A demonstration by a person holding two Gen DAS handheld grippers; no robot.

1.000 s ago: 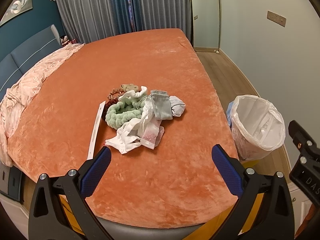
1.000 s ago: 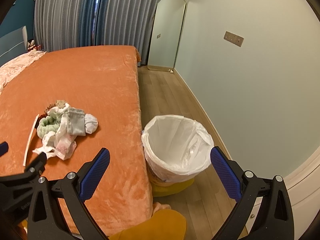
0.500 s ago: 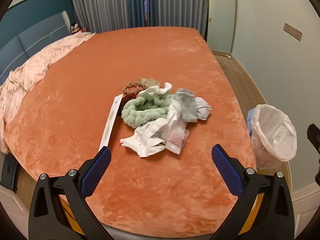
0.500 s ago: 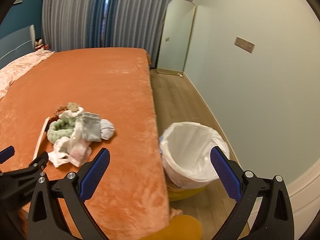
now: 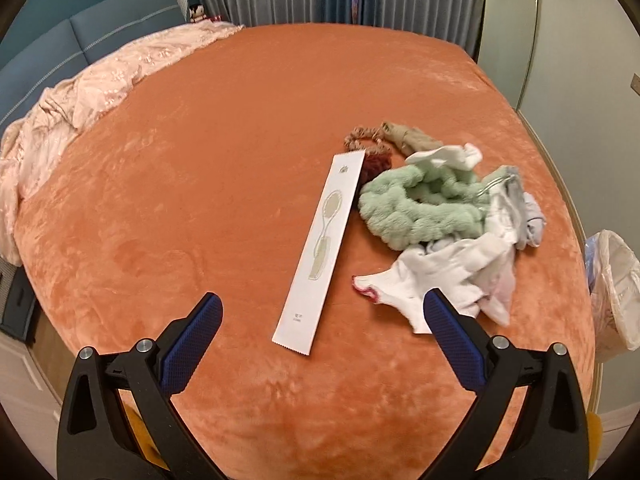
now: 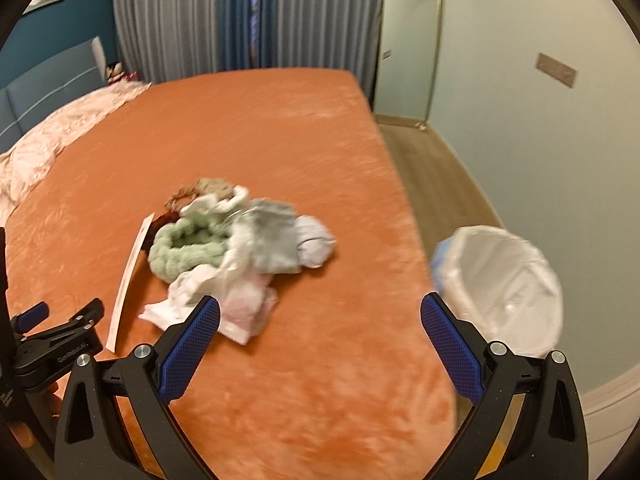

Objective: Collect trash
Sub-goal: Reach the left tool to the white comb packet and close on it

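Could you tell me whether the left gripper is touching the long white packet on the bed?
Apart. In the left wrist view, the left gripper is open, and orange blanket shows between each fingertip and the long white packet.

Left gripper and right gripper, both level, jaws spread wide, nothing between them.

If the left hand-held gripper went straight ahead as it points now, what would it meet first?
Most likely the long white paper packet lying flat on the orange bedspread, which sits between the open left hand-held gripper fingers; depth is uncertain.
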